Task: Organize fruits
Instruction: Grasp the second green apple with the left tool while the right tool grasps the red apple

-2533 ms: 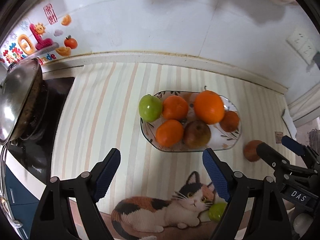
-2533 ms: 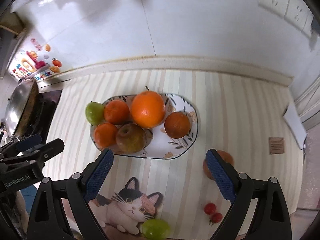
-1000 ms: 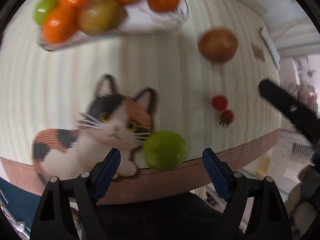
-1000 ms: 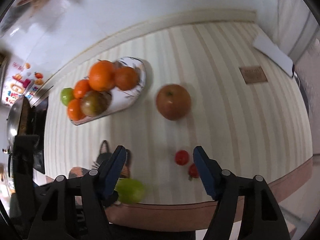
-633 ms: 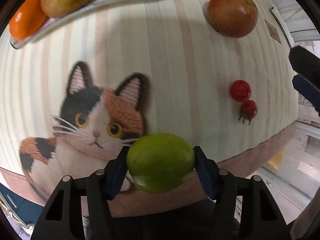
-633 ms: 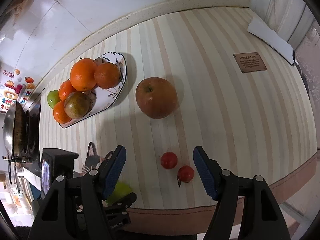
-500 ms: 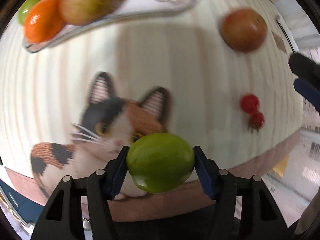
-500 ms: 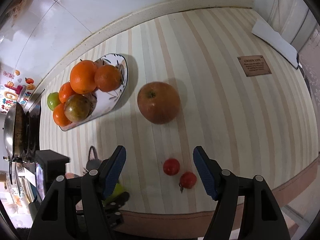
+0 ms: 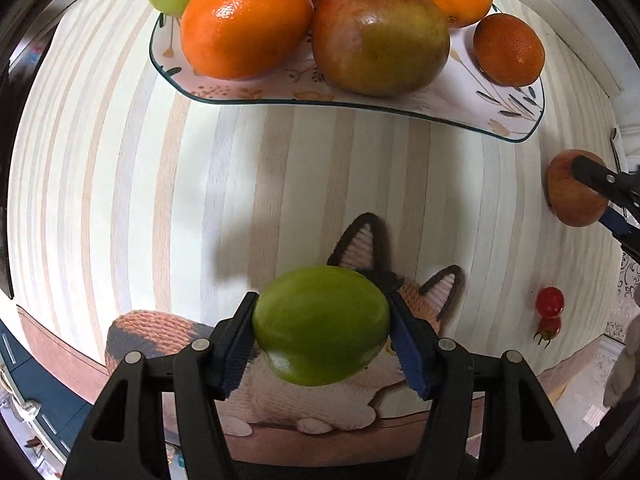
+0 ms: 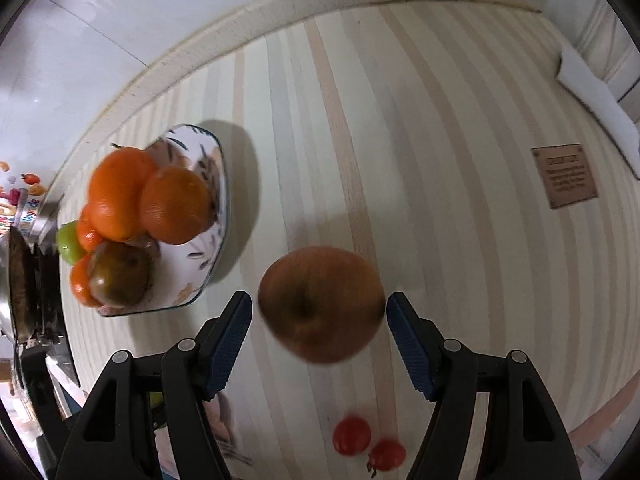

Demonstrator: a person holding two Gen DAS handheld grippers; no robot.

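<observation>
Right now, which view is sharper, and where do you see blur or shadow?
Left wrist view: sharp; green fruit in the left tongs casts a soft shadow on the striped counter. Right wrist view: motion blur smears the red apple and cherry tomatoes; fisheye curves the stripes.

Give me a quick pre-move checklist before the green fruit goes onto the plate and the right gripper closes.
1. Left gripper grip on the green fruit: both pads touching its sides, ok.
2. Green fruit lifted off the cat mat: cannot tell.
3. Free spot on the plate: bare patch between the brownish apple and the small orange, ok.
4. Right gripper straddles the red apple: ok.
5. Right pads touching the red apple: gaps on both sides, not ok.
6. Cherry tomatoes outside the right jaws: ok.
</observation>
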